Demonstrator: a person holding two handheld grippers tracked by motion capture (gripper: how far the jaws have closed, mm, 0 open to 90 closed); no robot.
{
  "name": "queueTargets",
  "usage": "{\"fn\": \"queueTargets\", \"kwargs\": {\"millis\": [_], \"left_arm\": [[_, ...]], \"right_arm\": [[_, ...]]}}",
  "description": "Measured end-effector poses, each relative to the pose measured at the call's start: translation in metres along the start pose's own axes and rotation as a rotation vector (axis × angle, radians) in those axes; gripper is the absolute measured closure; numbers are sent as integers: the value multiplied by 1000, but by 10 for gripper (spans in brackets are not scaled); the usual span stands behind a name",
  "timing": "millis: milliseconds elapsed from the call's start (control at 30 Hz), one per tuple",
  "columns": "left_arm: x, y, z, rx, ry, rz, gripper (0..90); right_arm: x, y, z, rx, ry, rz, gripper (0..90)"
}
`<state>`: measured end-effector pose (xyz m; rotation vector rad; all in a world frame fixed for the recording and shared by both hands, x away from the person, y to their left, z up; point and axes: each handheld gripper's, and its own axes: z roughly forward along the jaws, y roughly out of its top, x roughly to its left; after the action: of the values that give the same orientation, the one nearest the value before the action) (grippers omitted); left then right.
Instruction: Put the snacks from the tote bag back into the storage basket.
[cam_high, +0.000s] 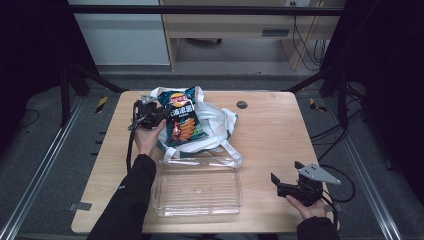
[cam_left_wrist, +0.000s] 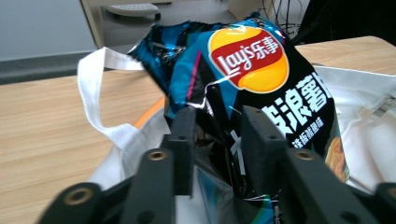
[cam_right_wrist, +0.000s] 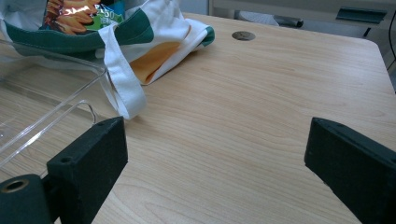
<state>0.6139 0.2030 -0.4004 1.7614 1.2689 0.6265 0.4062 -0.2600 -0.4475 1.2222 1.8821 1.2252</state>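
Step in hand, as judged: getting the glossy black-and-blue crisp packet with the red-and-yellow logo (cam_high: 181, 119) out of the white cloth tote bag with green trim and an orange patch (cam_high: 215, 122), probably bound for the clear rectangular plastic tray (cam_high: 197, 189) just below it in the high view.

Packet lay upper centre of the high view, on or half inside the bag's mouth; I could not tell which from above. In the left gripper view the packet (cam_left_wrist: 252, 88) filled the centre and right of frame, the bag's white strap (cam_left_wrist: 95, 93) looping off at left.

Left gripper (cam_high: 150, 115) sat at the packet's left edge. In its own view the left gripper (cam_left_wrist: 217, 140) had its jaws narrowed on a crumpled fold of the foil; the pads appeared to press the film, though the contact face was hidden behind the jaws, so the grip was likely but not certain.

Right gripper (cam_high: 290, 182) was held at lower right of the high view, well apart from bag and tray. In its own view the right gripper (cam_right_wrist: 215, 154) stood wide, bare light wooden table (cam_right_wrist: 261, 107) between the jaws.

Next move called for: a firm pinch, then a lift clear of the bag's rim without dragging the cloth; the free gripper could pin the bag
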Motion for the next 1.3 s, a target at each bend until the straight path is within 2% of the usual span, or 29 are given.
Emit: {"fn": "queueTargets", "kwargs": {"millis": [33, 100, 133, 167, 233, 267, 400, 533, 700, 800, 933, 1033, 1200, 1300], "left_arm": [[2, 1, 1, -9, 0, 17, 768], [0, 0, 1, 0, -23, 1, 809], [-2, 0, -1, 13, -23, -3, 887], [-4, 0, -1, 12, -33, 7, 896], [-7, 1, -3, -9, -42, 45, 900], [-10, 1, -5, 2, -46, 52, 900], [-21, 3, -14, -22, -93, 96, 900], [-34, 2, -28, -50, -141, 164, 900], [-48, -10, -47, -76, -183, 234, 900], [-57, -20, -59, -91, -214, 261, 900], [-69, -30, -69, -87, -205, 331, 900], [-75, -38, -74, -87, -196, 351, 900], [-78, -53, -81, -98, -212, 347, 900], [-81, -61, -83, -101, -203, 352, 900]], "right_arm": [[0, 0, 0, 0, 0, 0, 63], [0, 0, 0, 0, 0, 0, 63], [0, 0, 0, 0, -1, -1, 63], [0, 0, 0, -1, 1, -1, 63], [0, 0, 0, -1, 0, -1, 63], [0, 0, 0, -1, 1, -1, 63], [0, 0, 0, 0, -1, 0, 63], [1, 0, 0, -2, 0, -2, 63], [1, 0, 0, -2, 1, 0, 63], [2, 0, 0, 0, 1, -1, 63], [2, 0, 0, 1, -1, -4, 63], [3, 0, 0, -2, 0, -1, 63], [3, 0, 0, -1, 0, -1, 63], [3, 0, 0, -1, 0, -2, 64]]}}
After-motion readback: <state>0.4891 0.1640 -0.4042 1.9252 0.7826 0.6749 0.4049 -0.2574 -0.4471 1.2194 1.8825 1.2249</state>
